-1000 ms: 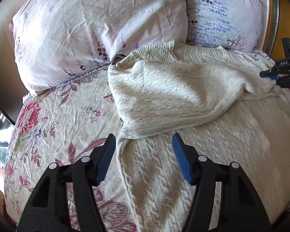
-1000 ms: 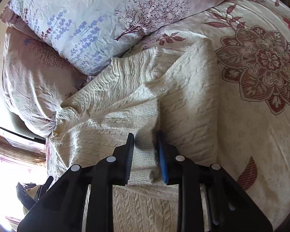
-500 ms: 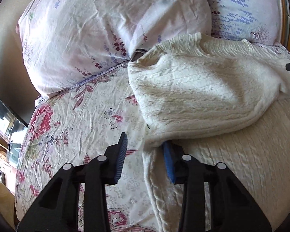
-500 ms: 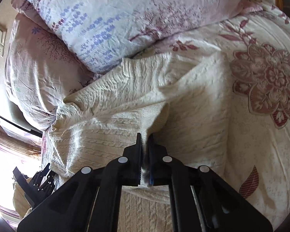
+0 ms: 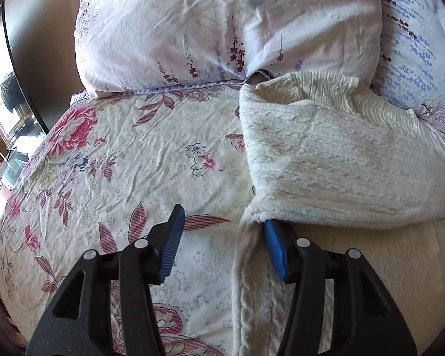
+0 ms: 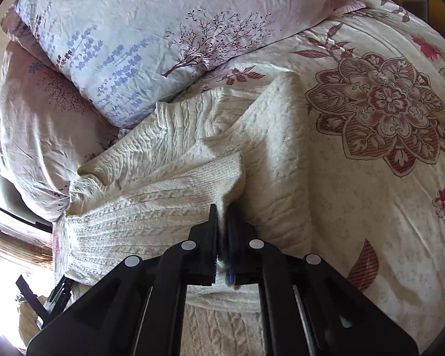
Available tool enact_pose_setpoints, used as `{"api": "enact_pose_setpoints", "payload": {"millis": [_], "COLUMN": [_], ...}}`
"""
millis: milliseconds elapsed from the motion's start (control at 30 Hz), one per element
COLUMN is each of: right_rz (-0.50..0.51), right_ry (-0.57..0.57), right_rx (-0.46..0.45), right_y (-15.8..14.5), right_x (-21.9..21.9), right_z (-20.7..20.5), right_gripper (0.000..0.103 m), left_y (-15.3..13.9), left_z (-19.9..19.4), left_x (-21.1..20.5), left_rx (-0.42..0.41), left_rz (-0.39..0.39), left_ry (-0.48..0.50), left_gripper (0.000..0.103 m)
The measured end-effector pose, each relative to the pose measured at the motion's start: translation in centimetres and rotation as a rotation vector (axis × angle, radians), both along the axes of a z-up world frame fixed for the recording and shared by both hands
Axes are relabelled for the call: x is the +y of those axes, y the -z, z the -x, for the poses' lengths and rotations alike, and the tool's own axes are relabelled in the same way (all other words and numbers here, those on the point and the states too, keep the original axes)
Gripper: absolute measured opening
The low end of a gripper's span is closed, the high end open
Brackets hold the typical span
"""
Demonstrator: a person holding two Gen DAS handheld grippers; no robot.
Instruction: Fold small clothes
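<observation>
The sweater [image 5: 326,160] is cream with a cable-knit pattern. The bedsheet [image 5: 151,160] is off-white, printed with pink and maroon flowers and striped leaves. One pillow [image 5: 222,20] is pale pink with purple sprigs; the other pillow [image 6: 151,29] is white with lavender stalks and a dark tree. The gripper pads [image 5: 170,249] are blue on black frames.
</observation>
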State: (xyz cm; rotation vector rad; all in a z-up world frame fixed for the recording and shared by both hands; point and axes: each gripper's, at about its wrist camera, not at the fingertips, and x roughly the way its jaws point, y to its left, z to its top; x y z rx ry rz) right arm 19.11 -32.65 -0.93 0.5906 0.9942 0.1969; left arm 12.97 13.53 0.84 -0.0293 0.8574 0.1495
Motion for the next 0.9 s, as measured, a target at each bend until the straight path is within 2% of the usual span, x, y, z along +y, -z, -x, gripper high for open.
{"api": "enact_pose_setpoints", "payload": {"millis": [33,67,100,233,267,300,333,367,433,567,667,800,833,900], "right_rz": [-0.055,-0.104,-0.145,-0.193,-0.189,-0.137,-0.072,-0.066,-0.096,-0.09,-0.119,-0.118,-0.116,-0.106], "right_ry": [0.001,0.003,0.003,-0.025,-0.047,-0.06,-0.057,-0.047,-0.024,-0.035,-0.03,-0.025,-0.026,-0.027], "right_rx": [0.002,0.006,0.011,0.033,0.04,0.038,0.031,0.026,0.03,0.035,0.045,0.048,0.049,0.047], "right_y": [0.0,-0.1,-0.1,0.2,0.4,0.3,0.3,0.4,0.7,0.8,1.1,1.1,1.0,1.0], "right_x": [-0.6,-1.2,-1.8,-2.2,-1.9,-1.5,-1.2,-1.2,-1.5,-1.3,-1.6,-1.5,-1.5,-1.5], "right_z": [0.0,0.1,0.3,1.2,1.4,1.6,1.8,1.9,1.9,1.5,1.4,1.3,1.2,1.1], "right_gripper": [0.01,0.017,0.024,0.025,0.017,0.006,0.006,0.006,0.006,0.007,0.006,0.006,0.006,0.006], "left_y": [-0.6,-1.4,-2.3,-5.1,-5.5,-5.7,-5.8,-5.8,-5.5,-3.5,-2.5,-0.6,-0.1,0.3], "left_z": [0.7,1.5,2.1,1.5,0.6,-0.6,-1.9,-3.3,-5.9,-10.8,-12.0,-13.7,-14.2,-14.7], "left_x": [0.3,0.7,1.1,2.7,2.9,2.7,2.4,1.9,0.9,-0.3,-1.0,-1.1,-0.8,0.5], "left_rx": [-0.026,-0.063,-0.097,-0.174,-0.179,-0.178,-0.172,-0.161,-0.141,-0.034,0.0,0.057,0.071,0.068], "left_rz": [0.025,0.049,0.068,0.087,0.077,0.071,0.06,0.046,0.019,-0.019,-0.028,-0.13,-0.134,-0.092], "left_ry": [0.019,0.035,0.048,0.065,0.072,0.094,0.119,0.15,0.221,0.341,0.426,0.4,0.38,0.329], "left_gripper": [0.06,0.067,0.068,0.069,0.069,0.069,0.069,0.069,0.065,0.048,0.048,0.049,0.049,0.052]}}
